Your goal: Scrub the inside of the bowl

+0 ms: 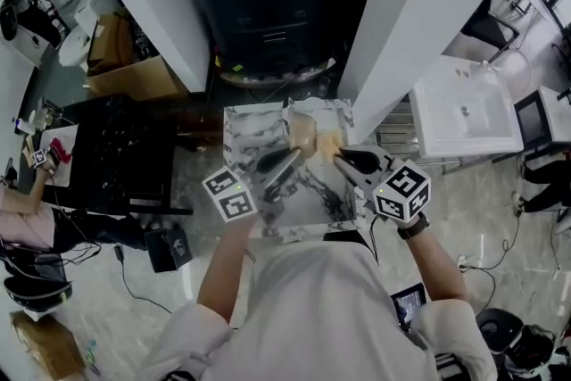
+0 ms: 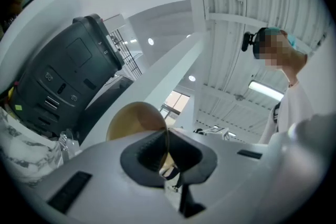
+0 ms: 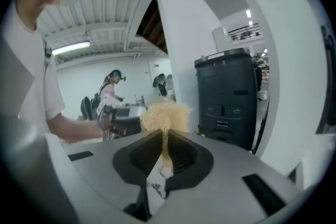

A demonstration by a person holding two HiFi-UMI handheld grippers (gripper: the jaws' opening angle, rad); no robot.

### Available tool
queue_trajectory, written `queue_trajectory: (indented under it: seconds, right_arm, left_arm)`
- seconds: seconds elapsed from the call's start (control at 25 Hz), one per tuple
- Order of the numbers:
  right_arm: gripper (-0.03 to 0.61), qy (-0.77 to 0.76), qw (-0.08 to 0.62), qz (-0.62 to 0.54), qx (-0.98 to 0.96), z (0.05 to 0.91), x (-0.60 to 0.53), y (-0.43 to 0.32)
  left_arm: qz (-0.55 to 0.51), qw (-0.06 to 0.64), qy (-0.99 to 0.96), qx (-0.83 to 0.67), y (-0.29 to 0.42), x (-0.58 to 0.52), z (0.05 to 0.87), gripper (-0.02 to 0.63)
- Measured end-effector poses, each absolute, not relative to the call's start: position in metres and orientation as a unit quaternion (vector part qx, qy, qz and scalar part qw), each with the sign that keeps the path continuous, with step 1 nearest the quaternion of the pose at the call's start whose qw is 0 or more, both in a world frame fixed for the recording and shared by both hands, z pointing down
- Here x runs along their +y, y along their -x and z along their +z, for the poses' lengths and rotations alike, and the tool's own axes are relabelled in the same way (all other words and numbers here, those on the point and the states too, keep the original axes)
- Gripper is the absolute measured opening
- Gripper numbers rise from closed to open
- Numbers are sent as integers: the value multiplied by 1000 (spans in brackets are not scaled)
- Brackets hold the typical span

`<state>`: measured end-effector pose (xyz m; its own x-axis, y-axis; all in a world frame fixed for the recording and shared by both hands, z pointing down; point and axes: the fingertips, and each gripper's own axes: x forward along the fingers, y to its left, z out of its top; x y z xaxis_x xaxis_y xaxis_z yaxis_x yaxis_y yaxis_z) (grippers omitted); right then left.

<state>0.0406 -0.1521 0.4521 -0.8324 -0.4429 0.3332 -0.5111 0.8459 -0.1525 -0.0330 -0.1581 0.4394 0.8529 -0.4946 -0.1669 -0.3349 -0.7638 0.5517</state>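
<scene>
Grey-veined white marble counter [image 1: 259, 125] lies under the bowl. Amber, thin-walled round bowl [image 1: 303, 136] is tilted, its rim clenched in the left gripper [image 1: 293, 156] fingers. Pale-yellow fibrous scrubber [image 1: 329, 144], pinched by the right gripper [image 1: 342, 158], sits just right of the bowl. Next stroke probably goes leftward into it.

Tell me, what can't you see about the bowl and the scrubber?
- Dirt in the bowl: in the left gripper view, the left gripper covers its lower part; in the head view it is too small.
- Whether the scrubber touches the bowl: too small in the head view; the right gripper view has no bowl in frame.
- The scrubber's lower end: hidden inside the right gripper.
</scene>
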Motion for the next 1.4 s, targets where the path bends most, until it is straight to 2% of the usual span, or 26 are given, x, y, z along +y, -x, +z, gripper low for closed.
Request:
queue_trajectory:
  seconds: [0.12, 0.2, 0.4, 0.68, 1.4]
  right_arm:
    - [40, -321, 53, 143, -935, 429, -179, -54]
    - [40, -387, 24, 113, -915, 420, -199, -69]
    - [40, -508, 15, -12, -861, 413, -224, -86]
    - [41, -575, 34, -6, -818, 433, -238, -89]
    - [41, -576, 41, 9, -816, 440, -228, -102]
  left_arm:
    - [-137, 213, -923, -291, 41, -177, 443, 23]
    - [-128, 173, -913, -345, 48, -193, 439, 23]
    - [-92, 96, -871, -473, 71, -222, 430, 23]
    - [8, 8, -831, -556, 73, -237, 439, 23]
    - [28, 3, -849, -528, 39, -224, 446, 23]
